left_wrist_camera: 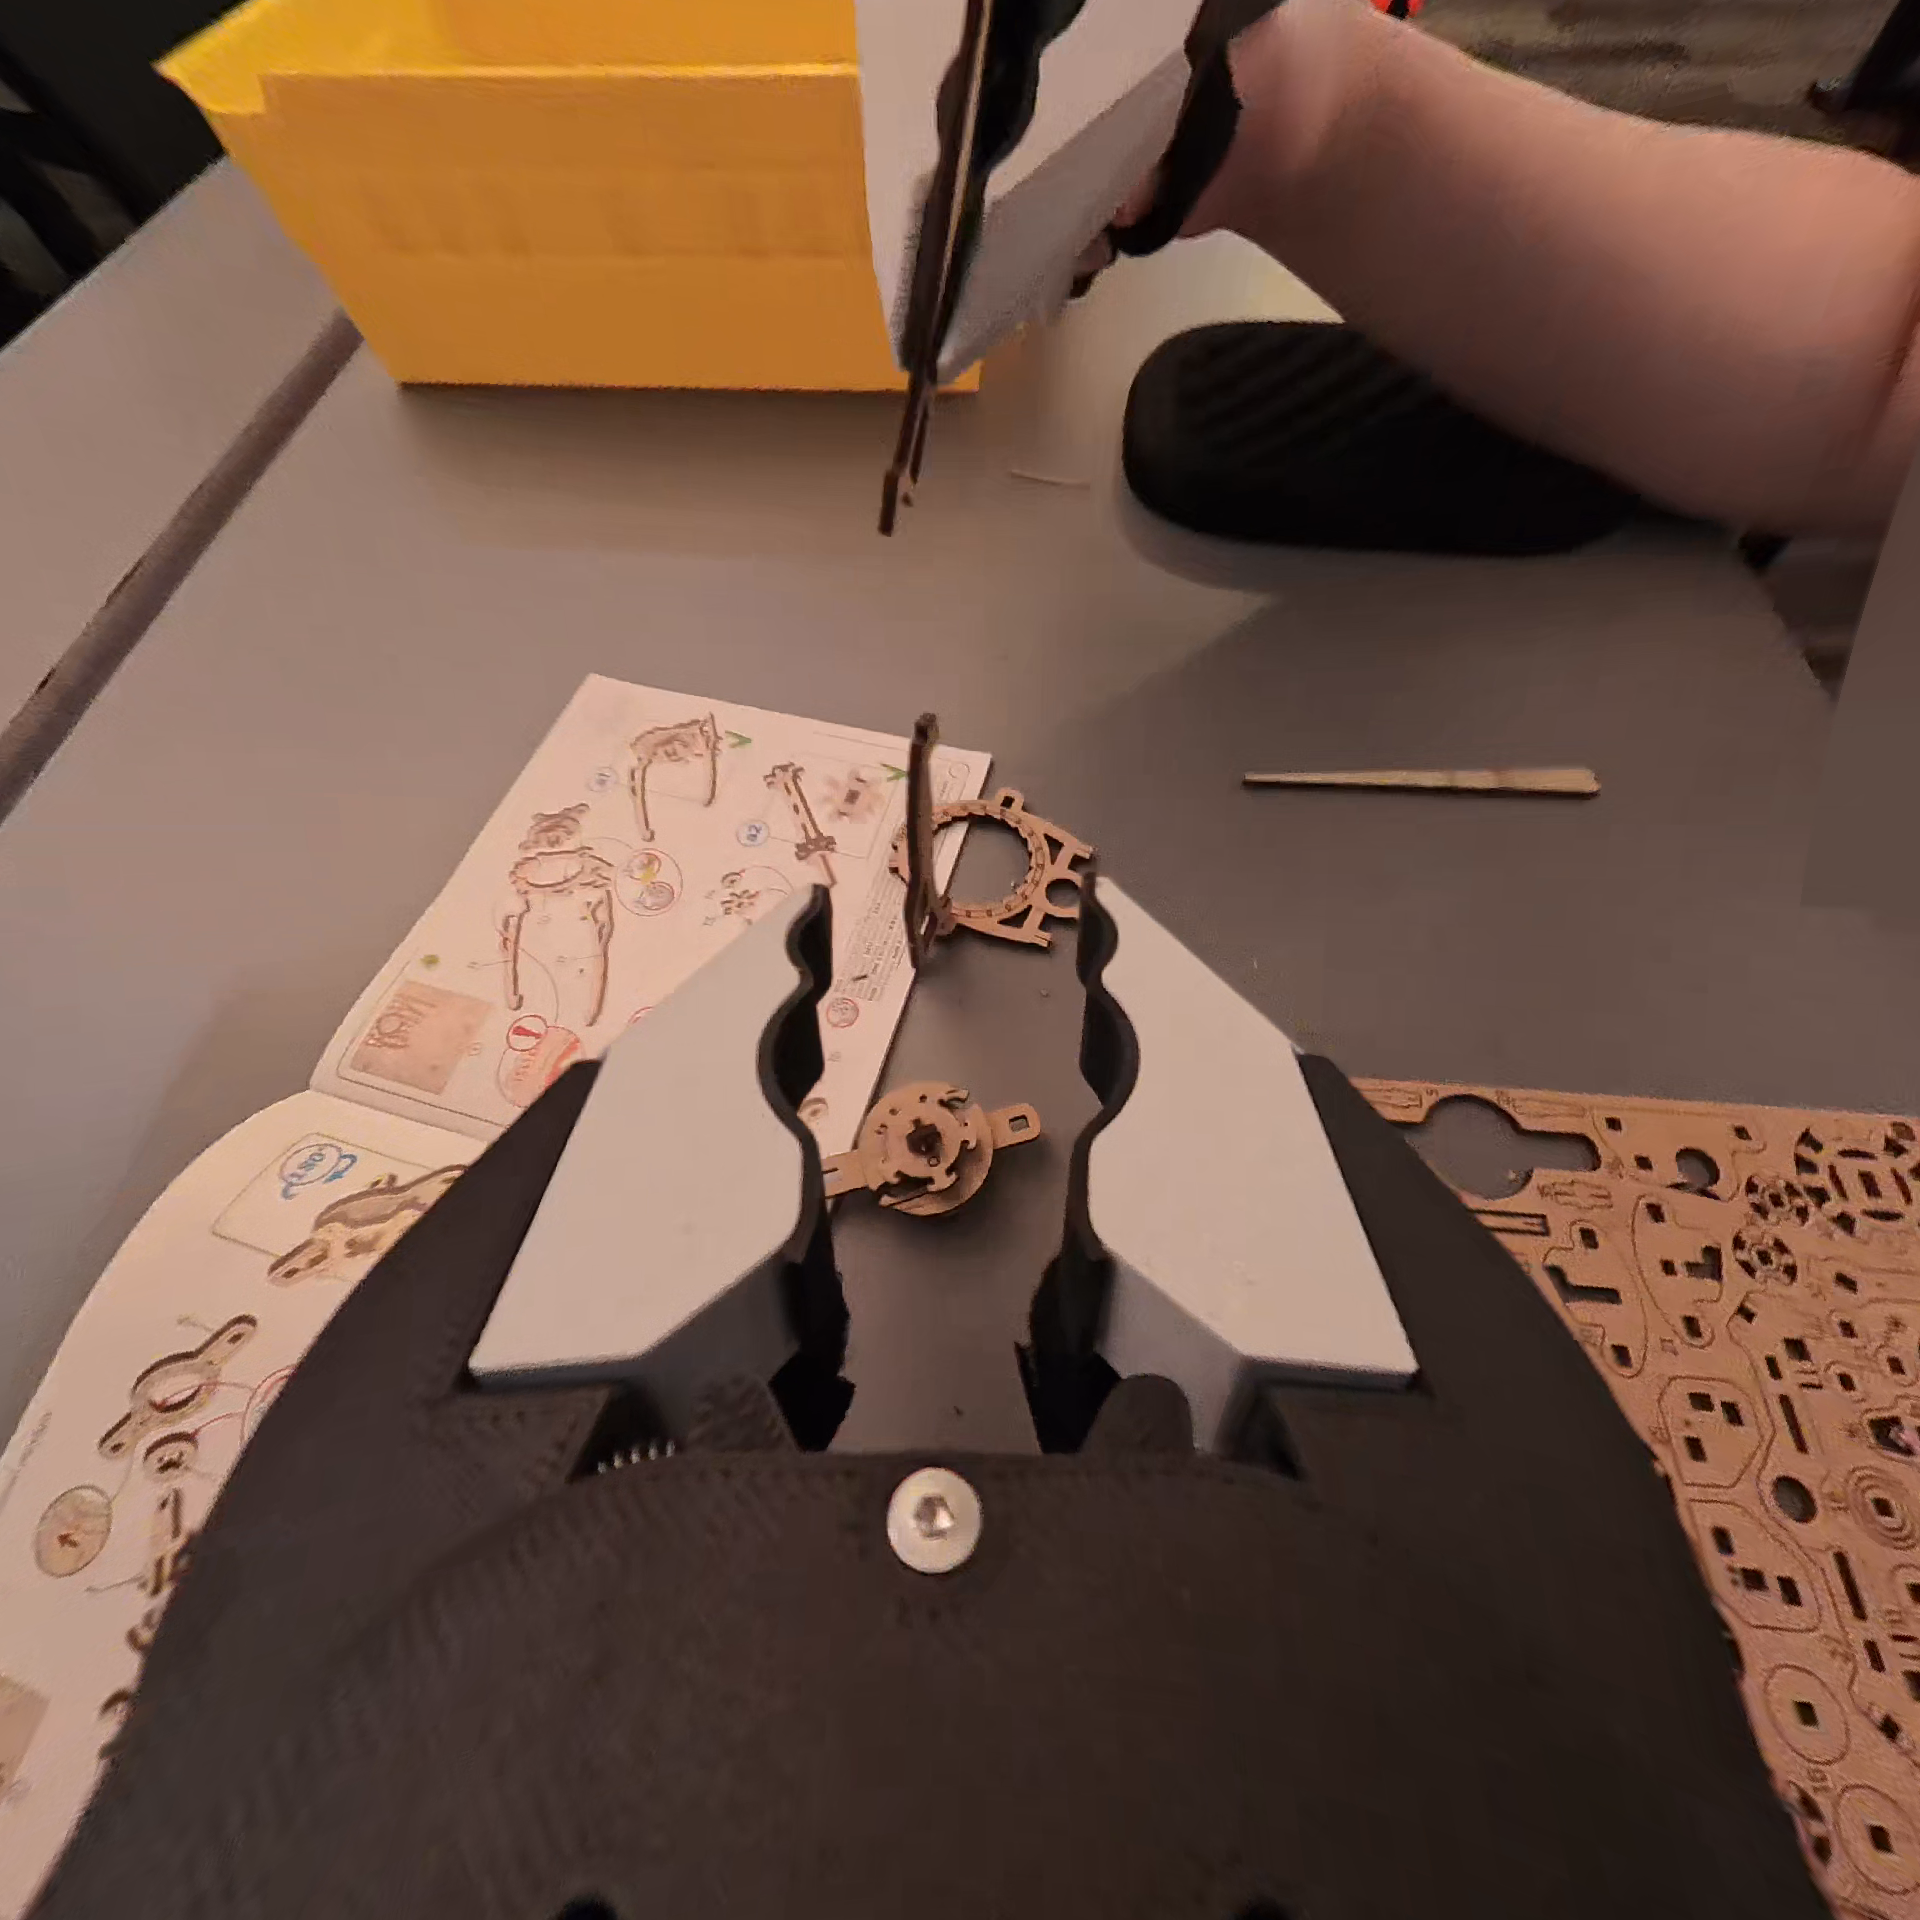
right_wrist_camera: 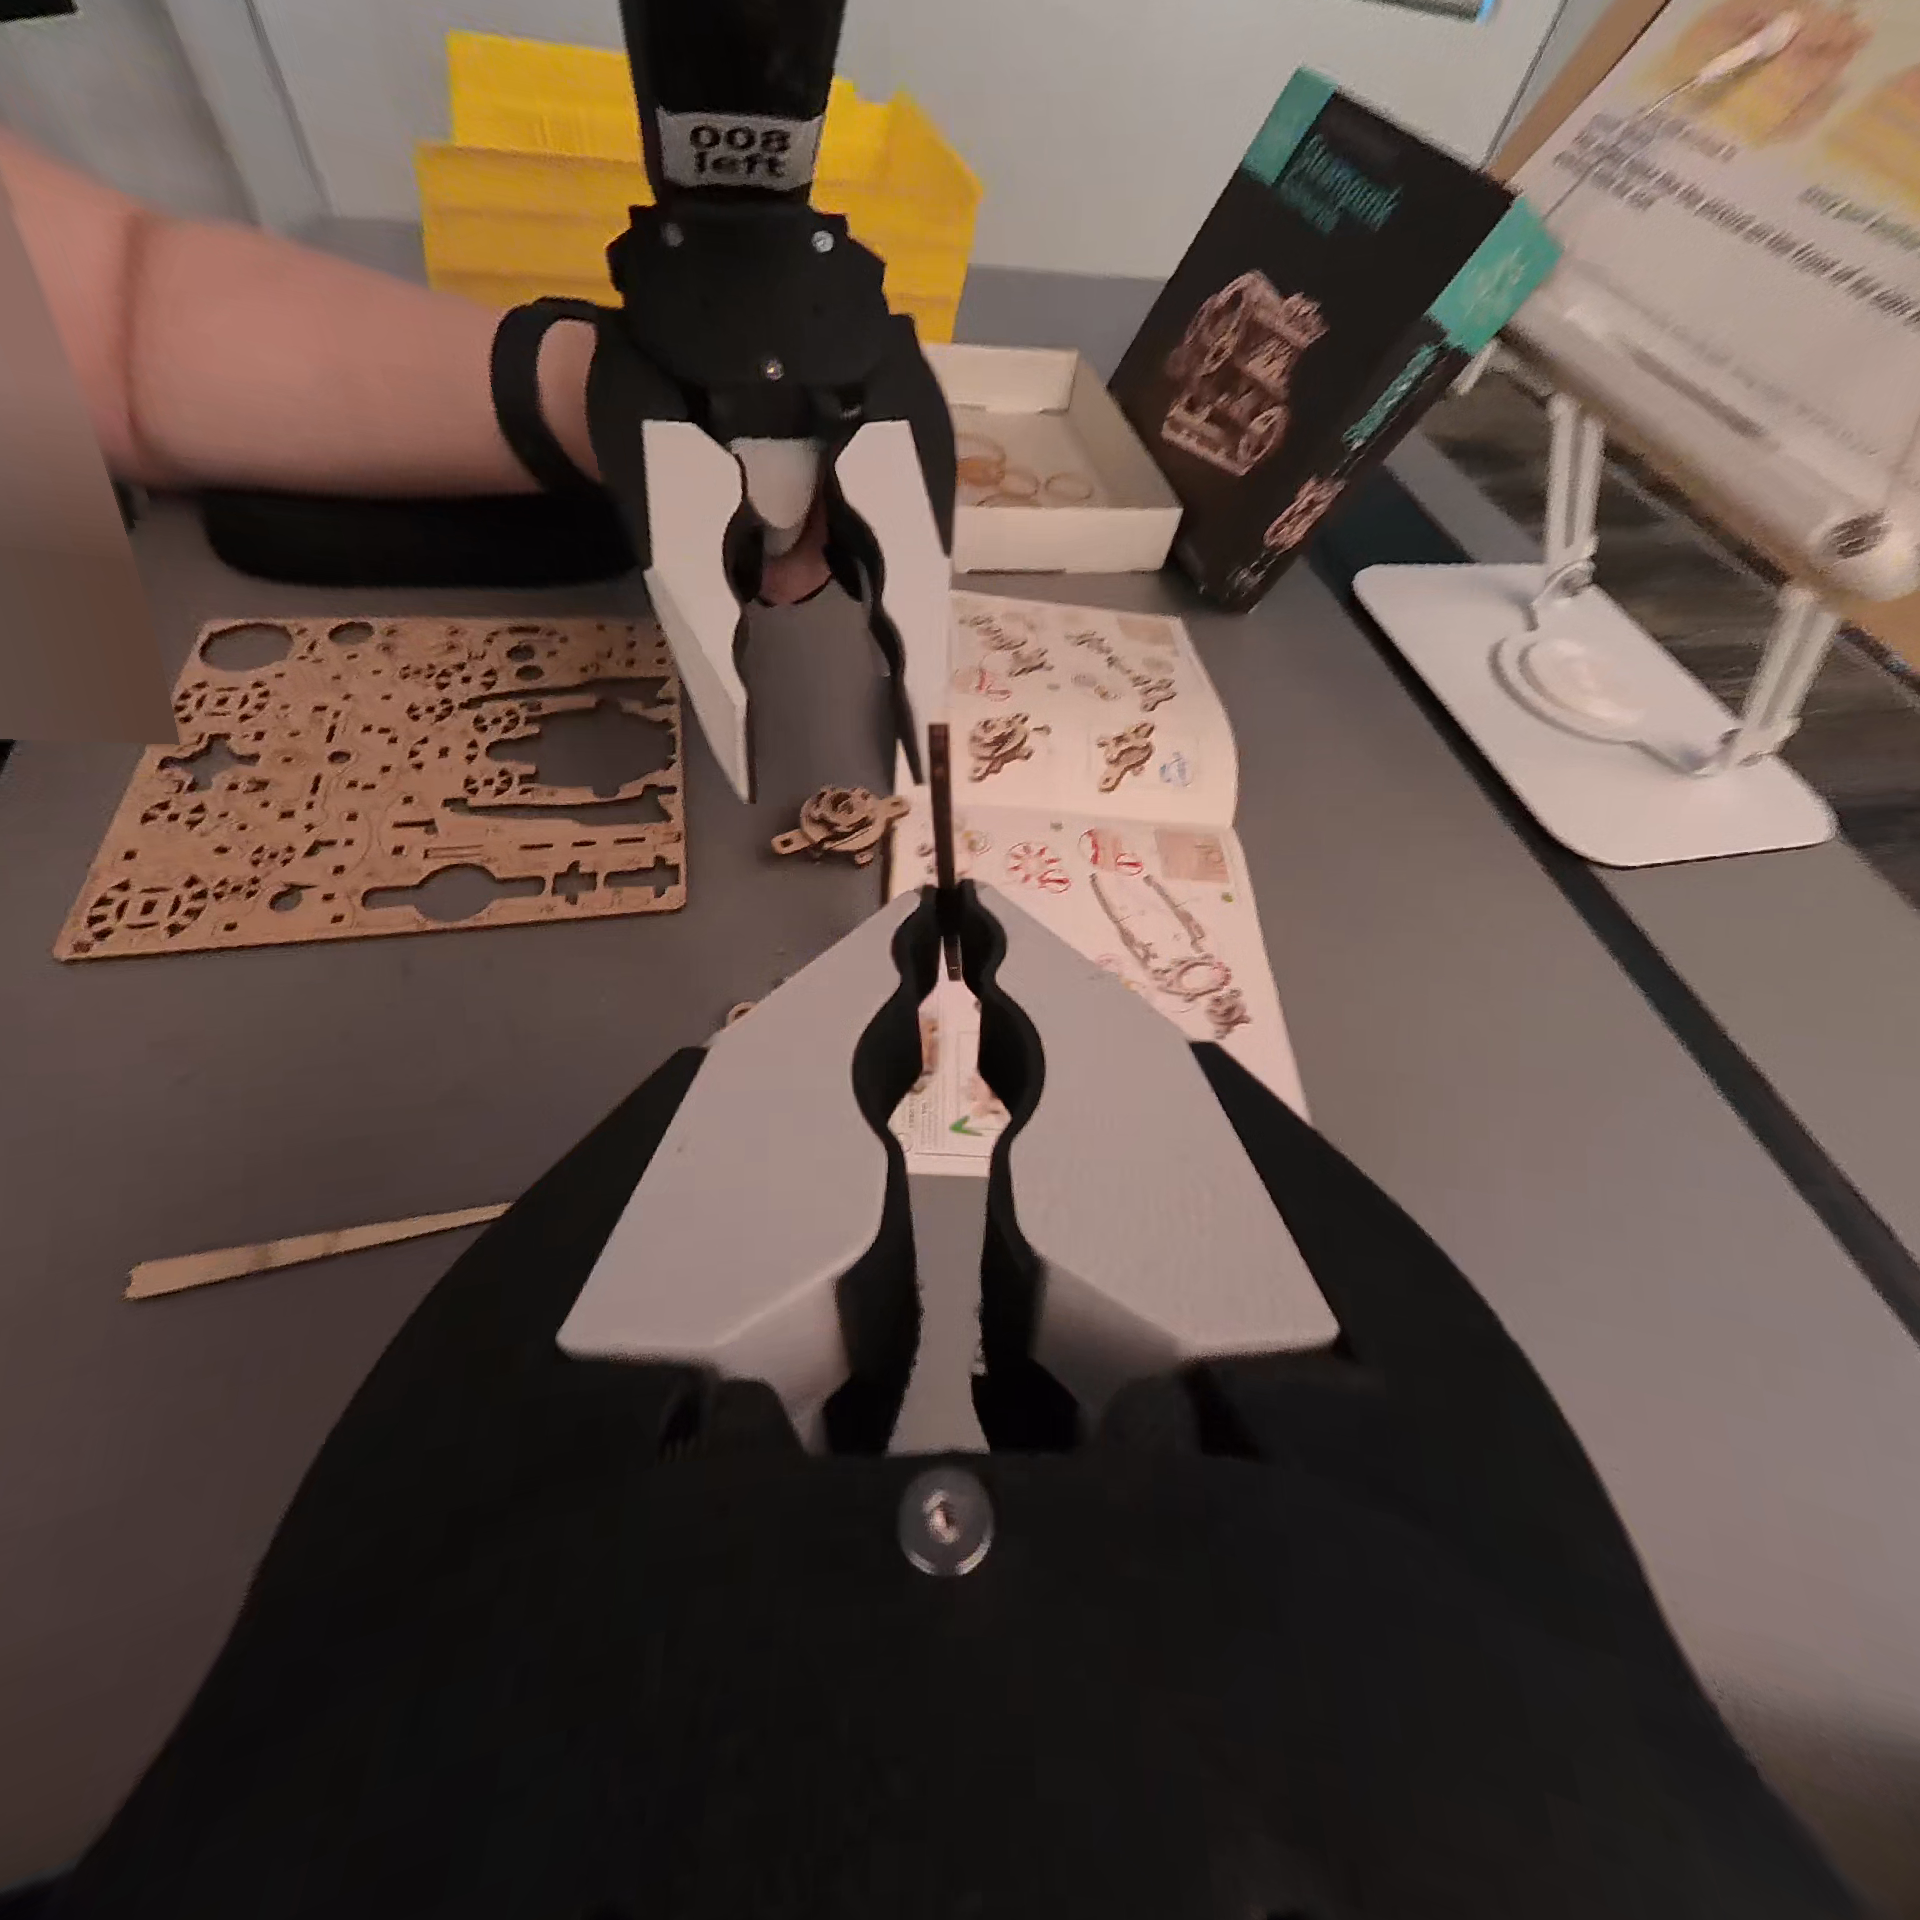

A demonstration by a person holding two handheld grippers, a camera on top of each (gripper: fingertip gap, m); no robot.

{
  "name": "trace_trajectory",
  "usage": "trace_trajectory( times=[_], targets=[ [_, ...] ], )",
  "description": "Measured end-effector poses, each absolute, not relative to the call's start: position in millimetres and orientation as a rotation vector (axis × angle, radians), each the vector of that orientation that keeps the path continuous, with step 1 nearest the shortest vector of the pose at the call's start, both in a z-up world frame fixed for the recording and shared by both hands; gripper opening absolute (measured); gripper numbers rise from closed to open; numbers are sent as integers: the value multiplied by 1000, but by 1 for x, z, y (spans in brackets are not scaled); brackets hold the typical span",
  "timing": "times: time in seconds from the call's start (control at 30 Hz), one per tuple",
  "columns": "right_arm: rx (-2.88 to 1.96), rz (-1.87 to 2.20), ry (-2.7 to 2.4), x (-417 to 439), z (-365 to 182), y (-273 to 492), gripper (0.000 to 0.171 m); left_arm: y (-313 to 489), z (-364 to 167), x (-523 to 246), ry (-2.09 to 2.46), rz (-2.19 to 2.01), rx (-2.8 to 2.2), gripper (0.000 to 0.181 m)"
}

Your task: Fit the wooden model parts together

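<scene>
My left gripper is open and empty, low over a round wooden gear assembly that lies on the grey table between its fingers. It also shows in the right wrist view, above the same assembly. Just past its tips lies a wooden ring part with a thin upright piece at its left edge. My right gripper is shut on a thin flat wooden piece, seen edge-on. In the left wrist view it hangs high above the table with the piece pointing down.
A punched wooden sheet and an open instruction leaflet flank the parts. A wooden stick, yellow bin, black wrist rest, white box, dark product box and white stand surround them. The tips of one gripper are about 9 cm away from the tips of the other.
</scene>
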State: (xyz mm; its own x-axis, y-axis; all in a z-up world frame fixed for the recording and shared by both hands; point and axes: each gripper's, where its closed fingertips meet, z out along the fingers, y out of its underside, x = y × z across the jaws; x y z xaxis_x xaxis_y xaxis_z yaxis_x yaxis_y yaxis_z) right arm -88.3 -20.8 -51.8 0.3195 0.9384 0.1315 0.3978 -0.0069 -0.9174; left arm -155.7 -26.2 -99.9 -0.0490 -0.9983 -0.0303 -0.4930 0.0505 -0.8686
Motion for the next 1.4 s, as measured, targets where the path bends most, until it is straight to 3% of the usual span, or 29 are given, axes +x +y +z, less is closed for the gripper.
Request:
trace_trajectory(
  times=[0.4, 0.83, 1.4],
  targets=[
    [-1770, 718, -1350, -87, -96, -23, 1, -24, -123, -135, 1798, -803, -1572, 43],
    [-1616, 499, -1479, -91, -96, -25, 1, -22, -147, -129, 2005, -776, -1612, 42],
    [-1851, 823, -1406, -91, -116, -34, 1, -25, -163, -128, 2083, -775, -1596, 31]
  ],
)
